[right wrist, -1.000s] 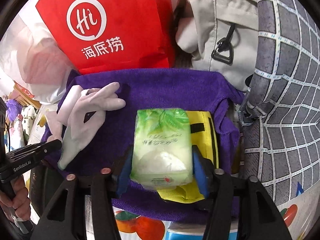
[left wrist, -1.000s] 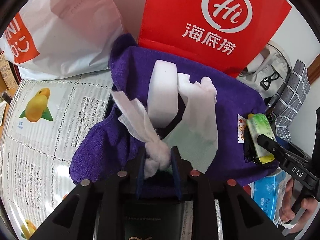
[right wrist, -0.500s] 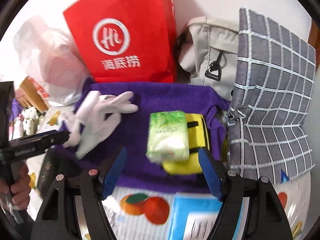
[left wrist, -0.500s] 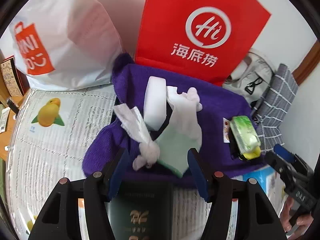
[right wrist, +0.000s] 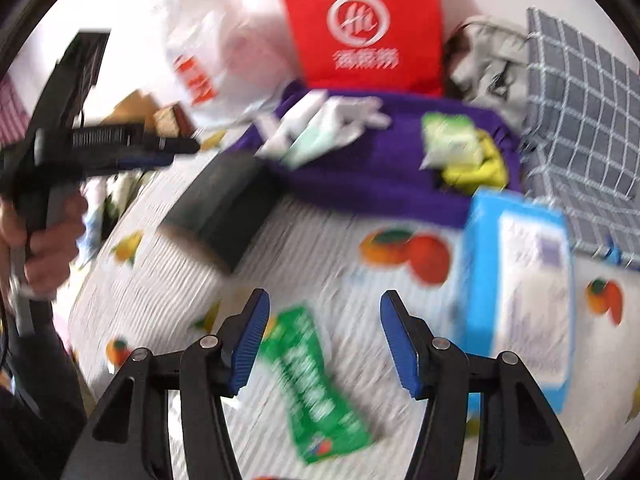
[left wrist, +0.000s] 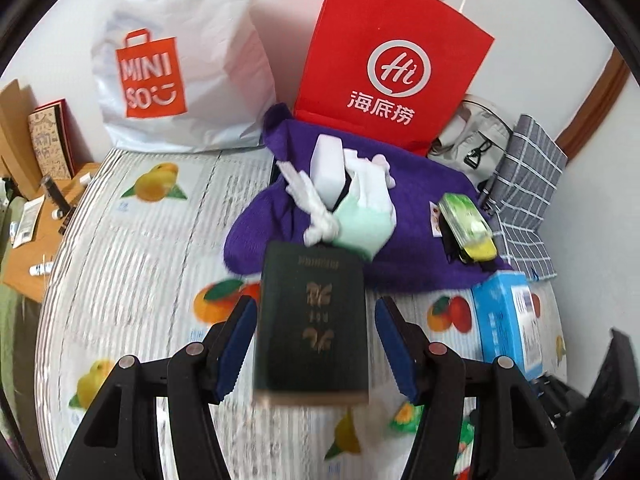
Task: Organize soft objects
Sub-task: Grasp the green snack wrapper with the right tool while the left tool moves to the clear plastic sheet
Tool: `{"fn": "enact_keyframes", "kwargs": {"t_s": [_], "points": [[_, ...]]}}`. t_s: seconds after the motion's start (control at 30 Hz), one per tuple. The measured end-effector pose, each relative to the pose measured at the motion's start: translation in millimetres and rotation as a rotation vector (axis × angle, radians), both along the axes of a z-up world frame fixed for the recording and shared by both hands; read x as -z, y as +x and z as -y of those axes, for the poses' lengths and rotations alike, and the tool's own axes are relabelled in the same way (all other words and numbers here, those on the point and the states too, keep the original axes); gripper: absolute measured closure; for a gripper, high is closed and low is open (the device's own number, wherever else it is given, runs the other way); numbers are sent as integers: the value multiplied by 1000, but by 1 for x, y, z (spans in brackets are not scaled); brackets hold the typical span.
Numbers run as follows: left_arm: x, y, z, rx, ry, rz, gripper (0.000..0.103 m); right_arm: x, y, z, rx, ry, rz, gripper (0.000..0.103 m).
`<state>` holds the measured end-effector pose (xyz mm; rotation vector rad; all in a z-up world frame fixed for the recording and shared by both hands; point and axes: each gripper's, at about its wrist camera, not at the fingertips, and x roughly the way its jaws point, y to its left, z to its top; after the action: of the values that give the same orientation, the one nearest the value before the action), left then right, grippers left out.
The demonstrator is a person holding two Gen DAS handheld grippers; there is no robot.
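A purple towel (left wrist: 404, 256) lies by the red bag and carries a white sponge block (left wrist: 328, 168), a knotted white tissue (left wrist: 316, 216), a white glove (left wrist: 372, 196) and a green tissue pack (left wrist: 464, 212) on a yellow pouch (left wrist: 482, 249). My left gripper (left wrist: 316, 344) hangs open, back from the towel, above a dark green book (left wrist: 312, 320). My right gripper (right wrist: 324, 344) has nothing gripped and its jaws are closing; a green packet (right wrist: 316, 384) lies on the tablecloth beneath it. The right wrist view is blurred and shows the left gripper (right wrist: 176, 148) at left.
A red paper bag (left wrist: 392, 60) and a white shopping bag (left wrist: 180, 60) stand at the back. A grey pouch (left wrist: 472, 144) and checked cloth (left wrist: 528, 184) sit at right. A blue pack (right wrist: 516, 292) lies near the towel's front corner. A hand (right wrist: 48, 248) holds the left gripper.
The left gripper let go of the white tissue and drew back and up. The right gripper let go of the green tissue pack and pulled away from the towel.
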<state>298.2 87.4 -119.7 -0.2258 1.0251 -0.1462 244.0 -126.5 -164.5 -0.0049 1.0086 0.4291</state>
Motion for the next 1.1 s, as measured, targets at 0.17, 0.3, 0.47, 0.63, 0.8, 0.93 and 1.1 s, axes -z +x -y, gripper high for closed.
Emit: {"fn": "enact_keyframes", "kwargs": {"t_s": [0.17,0.3,0.47,0.63,0.8,0.93,1.1], "points": [[-1,-31,-1,10,13,17,44,24,-30,-10,-22,-28,-29,44],[3,-51,1,23,9,19,44,39,-41,-11,-13,-67,-30,43],[12,-69,7,43,16,-1,44,55,-47,-16,-23,-109,-54,43],[18,-82,11,50,15,-12,44,57,-53,-24,-8,-177,4,60],[27,-96,13,45,15,-32,44,49,-60,-24,-17,-166,20,79],[34,-103,15,42,4,-44,44,39,-70,-21,1,-155,39,79],[46,-107,26,43,5,-63,44,28,-85,-6,58,-123,53,79]]}}
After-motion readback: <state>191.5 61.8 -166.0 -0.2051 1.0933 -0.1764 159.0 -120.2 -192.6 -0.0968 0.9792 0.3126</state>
